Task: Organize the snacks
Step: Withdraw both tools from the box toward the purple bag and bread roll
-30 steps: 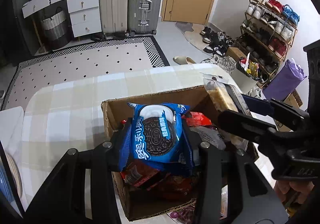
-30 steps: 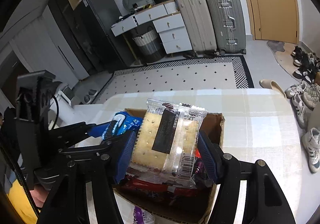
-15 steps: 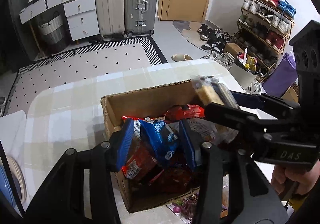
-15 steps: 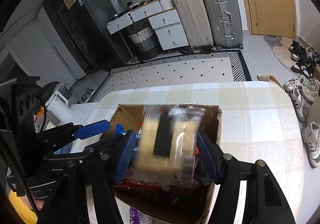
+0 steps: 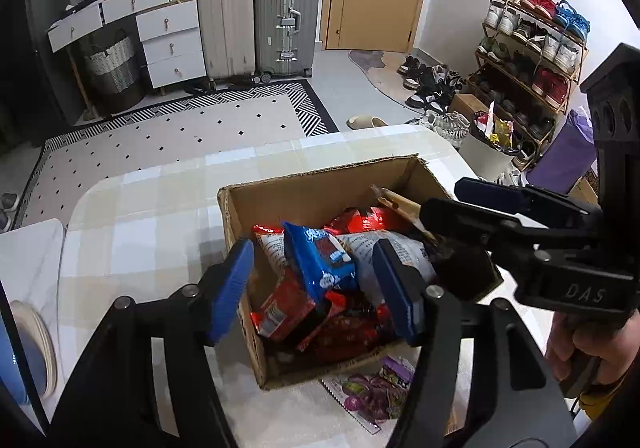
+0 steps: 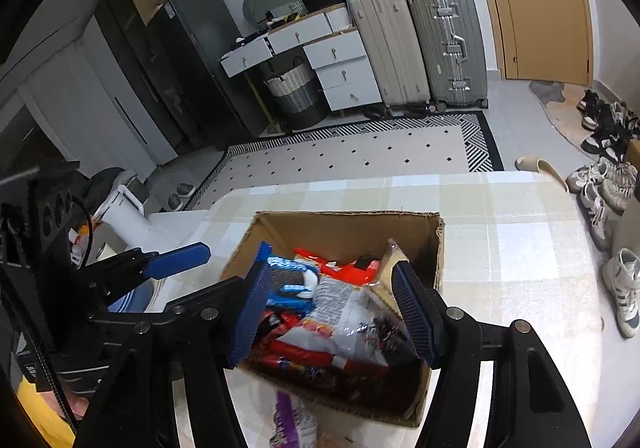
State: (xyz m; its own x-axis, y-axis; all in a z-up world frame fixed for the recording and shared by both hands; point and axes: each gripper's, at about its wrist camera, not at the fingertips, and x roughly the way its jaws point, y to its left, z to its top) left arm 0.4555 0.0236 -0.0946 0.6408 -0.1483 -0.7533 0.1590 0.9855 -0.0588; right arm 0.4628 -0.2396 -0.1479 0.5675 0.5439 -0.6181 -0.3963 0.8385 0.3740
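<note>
Cardboard fills the middle of both my views: the box (image 5: 320, 191) sits on the checked tablecloth (image 5: 132, 232), open at the top and heaped with snacks. At nine o'clock of the box my left gripper (image 5: 316, 280) hangs over its near edge, jaws spread and empty, blue pads (image 5: 232, 288) on either side of the blue cookie pack (image 5: 320, 264), which lies inside on top of red packets (image 5: 284, 308) and a white bag (image 5: 400, 252). Toward three o'clock, the cracker pack (image 5: 404, 207) leans on edge against the box's right wall. My right gripper (image 6: 332, 308) hovers above that side, jaws apart, gripping nothing. At six o'clock, just outside the box, a purple packet (image 5: 372, 392) lies flat on the cloth, partly tucked under the box's corner.
</note>
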